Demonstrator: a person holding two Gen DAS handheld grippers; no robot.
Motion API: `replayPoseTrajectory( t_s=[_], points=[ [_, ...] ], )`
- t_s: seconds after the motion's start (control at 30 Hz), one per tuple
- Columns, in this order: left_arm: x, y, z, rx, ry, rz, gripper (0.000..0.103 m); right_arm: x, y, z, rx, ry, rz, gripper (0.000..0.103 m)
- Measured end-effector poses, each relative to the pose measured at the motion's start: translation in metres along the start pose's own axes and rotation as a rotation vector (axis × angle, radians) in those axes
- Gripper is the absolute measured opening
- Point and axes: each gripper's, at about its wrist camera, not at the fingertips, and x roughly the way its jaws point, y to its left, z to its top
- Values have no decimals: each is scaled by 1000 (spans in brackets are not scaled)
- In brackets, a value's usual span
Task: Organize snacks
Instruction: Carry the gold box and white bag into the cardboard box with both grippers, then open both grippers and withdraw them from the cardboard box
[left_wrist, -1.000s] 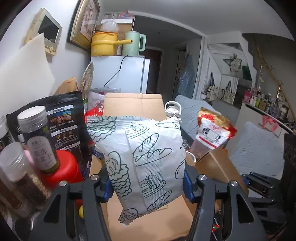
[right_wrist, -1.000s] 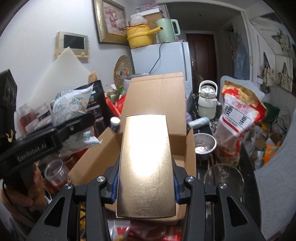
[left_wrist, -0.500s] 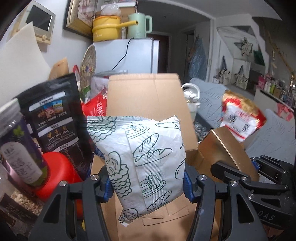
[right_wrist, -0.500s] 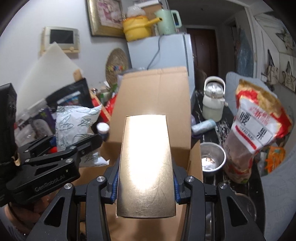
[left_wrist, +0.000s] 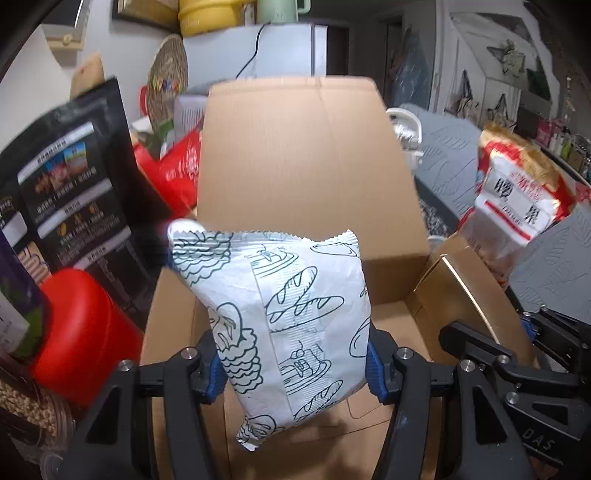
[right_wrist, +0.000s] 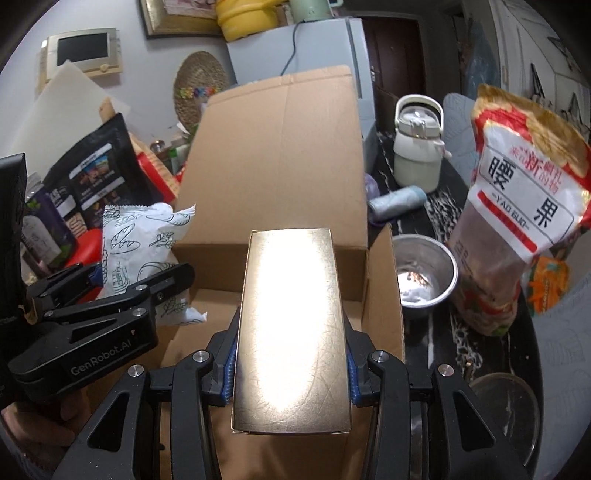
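Note:
My left gripper (left_wrist: 293, 371) is shut on a white snack bag printed with green bread drawings (left_wrist: 280, 317), held over the open cardboard box (left_wrist: 306, 155). My right gripper (right_wrist: 291, 369) is shut on a shiny gold box (right_wrist: 291, 325), also above the cardboard box's (right_wrist: 273, 166) opening. In the right wrist view the white bag (right_wrist: 136, 240) and the left gripper (right_wrist: 122, 295) hang over the box's left side. In the left wrist view the gold box (left_wrist: 465, 288) and the right gripper (left_wrist: 517, 354) show at the box's right edge.
Left of the box stand a black pouch (left_wrist: 70, 192), a red lid (left_wrist: 85, 325) and jars. On the right are a red-and-white nut bag (right_wrist: 524, 206), a steel bowl (right_wrist: 424, 273), a white kettle (right_wrist: 417, 147) and a glass lid (right_wrist: 506, 417) on the dark table.
Both grippers moved forward and down toward the cardboard box, each keeping its item. The box now fills more of both views, and each gripper has come closer to the other.

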Motion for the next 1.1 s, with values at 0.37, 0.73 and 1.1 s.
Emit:
replayPoseTrajectory(
  t_s=[0.37, 0.73, 1.1],
  points=[
    [50, 7, -13, -51, 243, 24, 59, 8, -6, -1, 20, 30, -29, 56],
    [29, 13, -8, -52, 172, 66, 68, -4, 4, 0, -8, 12, -31, 56],
    [-20, 16, -4, -59, 88, 121, 68, -30, 25, -1, -49, -53, -17, 56]
  ],
)
